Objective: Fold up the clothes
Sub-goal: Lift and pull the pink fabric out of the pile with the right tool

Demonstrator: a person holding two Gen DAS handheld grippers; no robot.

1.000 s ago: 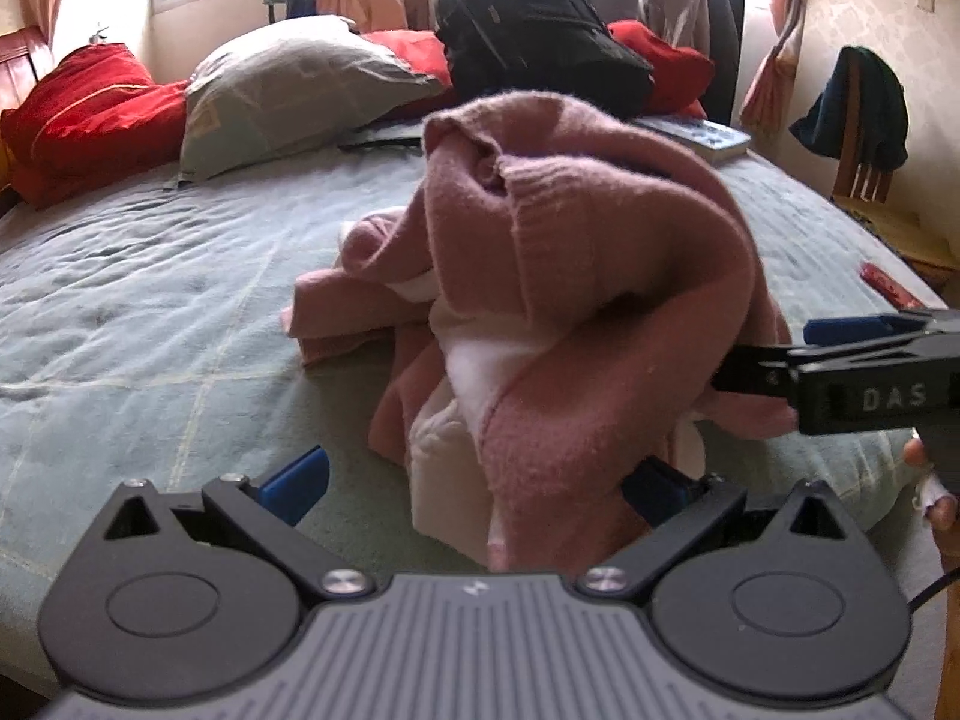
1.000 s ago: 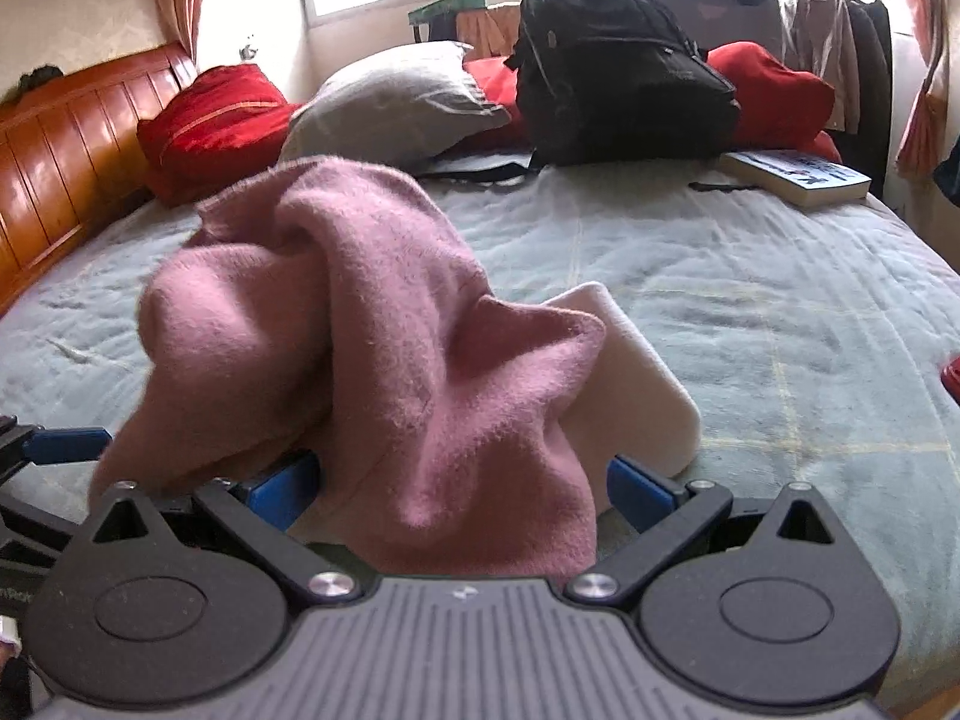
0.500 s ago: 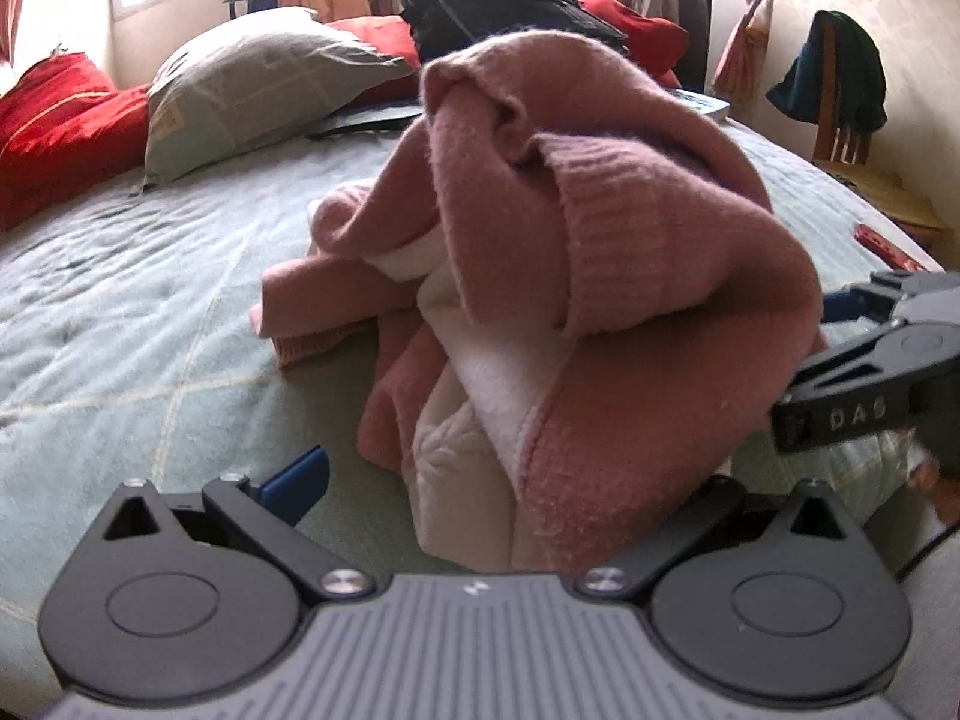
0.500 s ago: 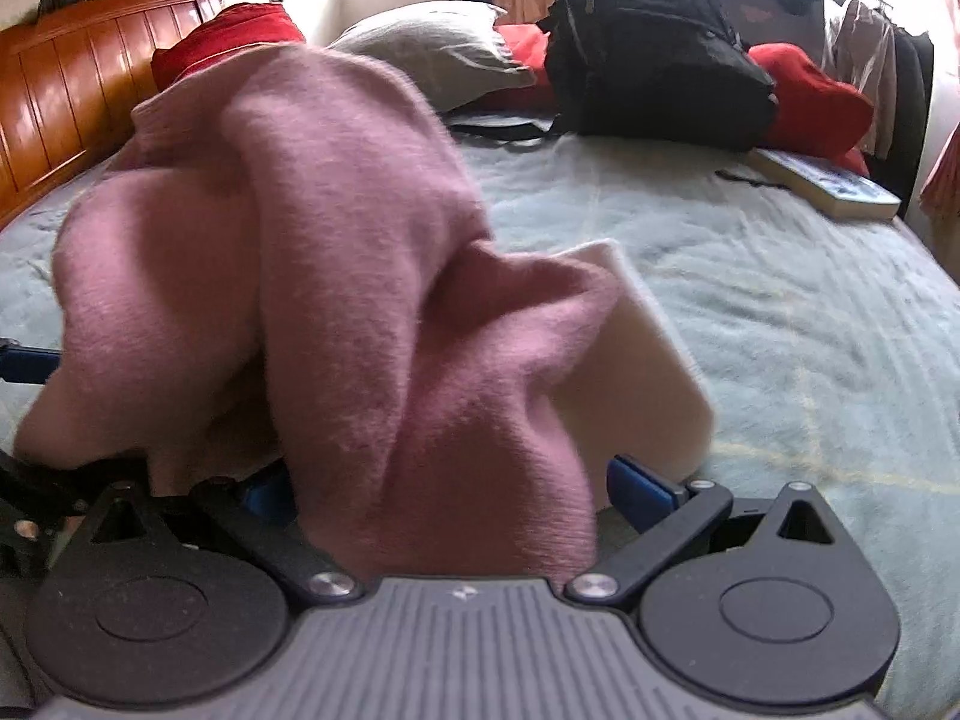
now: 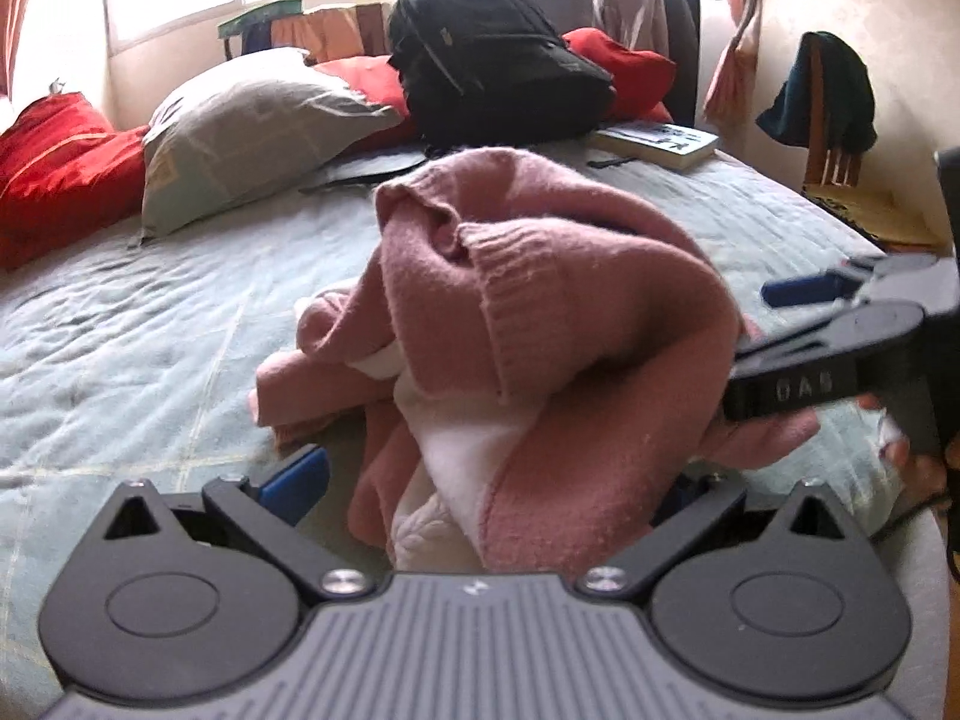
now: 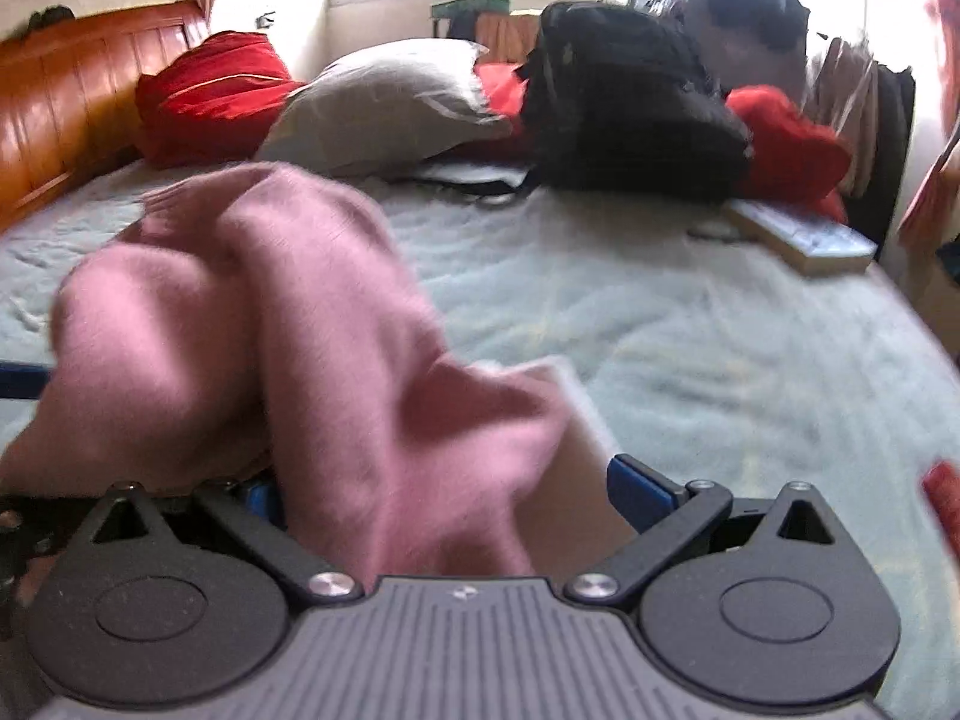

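L gripper (image 5: 480, 480): jaws spread wide, blue pads (image 5: 297, 480) apart, the pink sweater (image 5: 540, 324) heaped between them; its R pad is hidden under cloth, so no clamp on the fabric can be seen. R gripper (image 6: 444, 492): jaws also wide apart, one blue pad (image 6: 639, 489) clear at the R side, the other half buried under the knit. In the L wrist view the R gripper (image 5: 840, 330) comes in from the R edge, its black finger marked "DAS" touching the sweater's side; a hand shows behind it at the frame edge.

Sweater is bunched up in a mound w/ a white inner layer (image 5: 456, 450) showing, sitting near the foot edge of the bed (image 5: 150, 324), on the pale green quilt. R wrist view is motion-blurred.

Toward the head edge: grey pillow (image 5: 252, 120), red pillows (image 5: 54, 174), black backpack (image 5: 492, 84), a book (image 5: 660, 141) just beside it toward the R edge. Wooden headboard (image 6: 60, 114) along the L side in the R wrist view. Chair w/ dark clothes (image 5: 828, 96) stands off the bed, by the wall.
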